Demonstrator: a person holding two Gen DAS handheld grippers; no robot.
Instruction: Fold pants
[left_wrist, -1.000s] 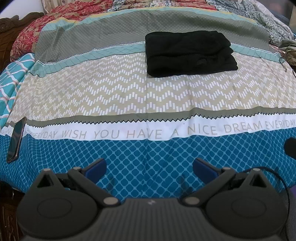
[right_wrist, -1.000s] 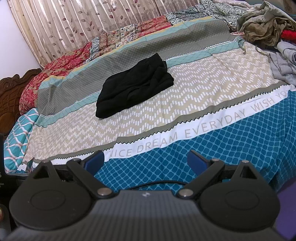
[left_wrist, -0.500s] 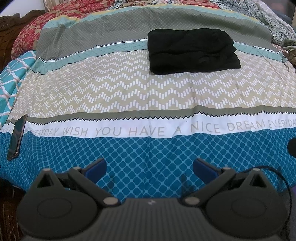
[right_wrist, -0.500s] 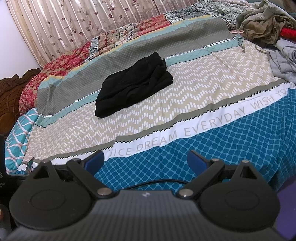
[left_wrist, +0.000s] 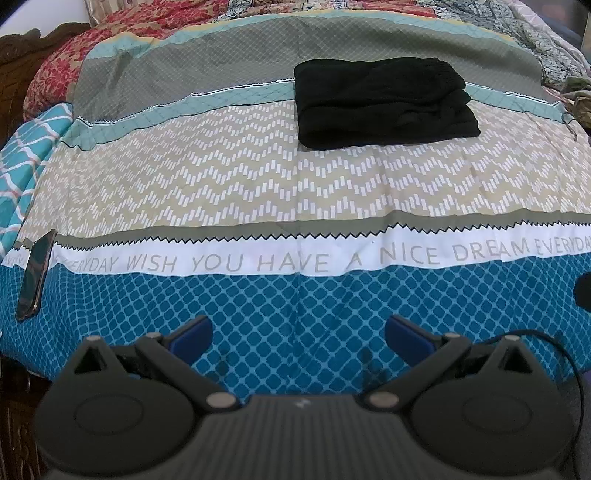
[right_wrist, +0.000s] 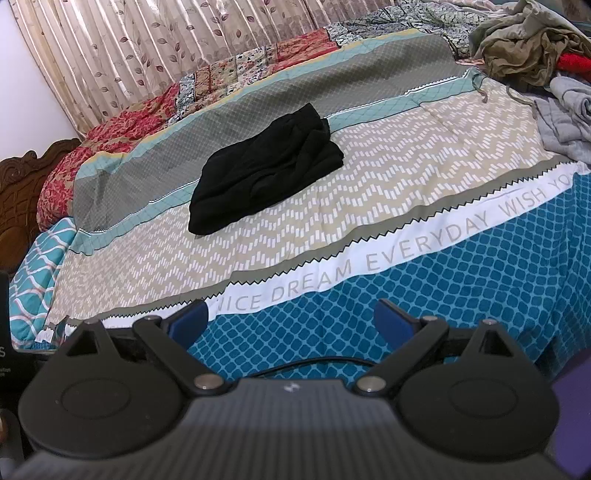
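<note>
The black pants (left_wrist: 384, 101) lie folded in a thick rectangle on the far part of the patterned bedspread (left_wrist: 258, 184); they also show in the right wrist view (right_wrist: 266, 170). My left gripper (left_wrist: 298, 332) is open and empty, held back over the blue checked band at the bed's near edge, far from the pants. My right gripper (right_wrist: 291, 315) is open and empty too, over the same near edge, with the pants ahead and to the left.
A dark phone (left_wrist: 35, 273) lies at the bed's left edge. A heap of loose clothes (right_wrist: 535, 55) sits at the far right of the bed. A carved wooden headboard (right_wrist: 22, 192) stands at left, a curtain (right_wrist: 166, 48) behind.
Both grippers have drifted slightly; the view has shifted a little, with the pants sitting a bit lower in the left wrist view. Both stay open and empty.
</note>
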